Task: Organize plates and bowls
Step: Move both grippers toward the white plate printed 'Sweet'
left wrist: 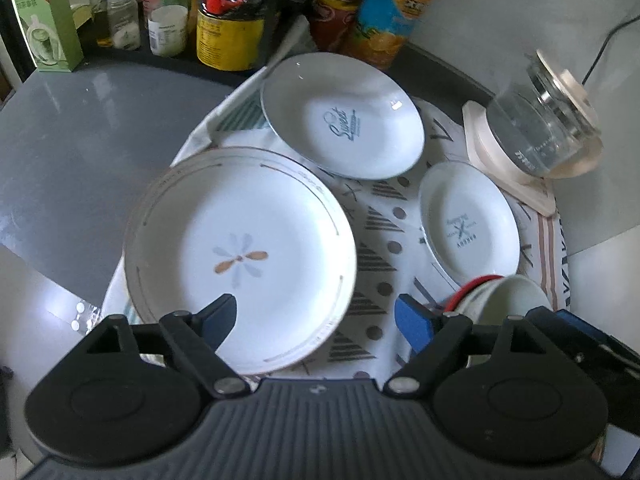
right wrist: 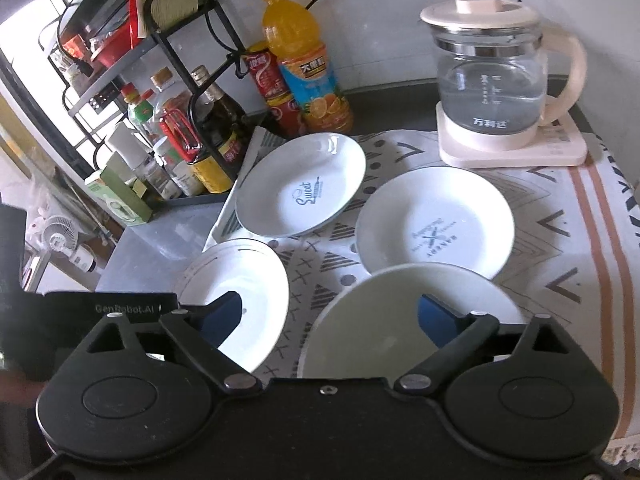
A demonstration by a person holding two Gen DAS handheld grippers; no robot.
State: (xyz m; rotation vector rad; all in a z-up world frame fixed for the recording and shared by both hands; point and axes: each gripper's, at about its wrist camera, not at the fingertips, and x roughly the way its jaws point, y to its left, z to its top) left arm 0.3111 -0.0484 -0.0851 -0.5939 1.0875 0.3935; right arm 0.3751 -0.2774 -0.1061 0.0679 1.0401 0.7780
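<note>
Dim bluish daylight from the left, glare on plate (left wrist: 240, 256) rims, strong fisheye edge warp.

Three plates are counted: flower plate (left wrist: 240, 260), "Sweet" plate (left wrist: 342, 116), crossed-cutlery plate (left wrist: 470, 222). One bowl (right wrist: 404, 316) is counted nearest it. One kettle (right wrist: 492, 76) and one orange bottle (right wrist: 304, 60) are counted behind.

White plate (left wrist: 240, 256), blue-and-tan flower motif
</note>
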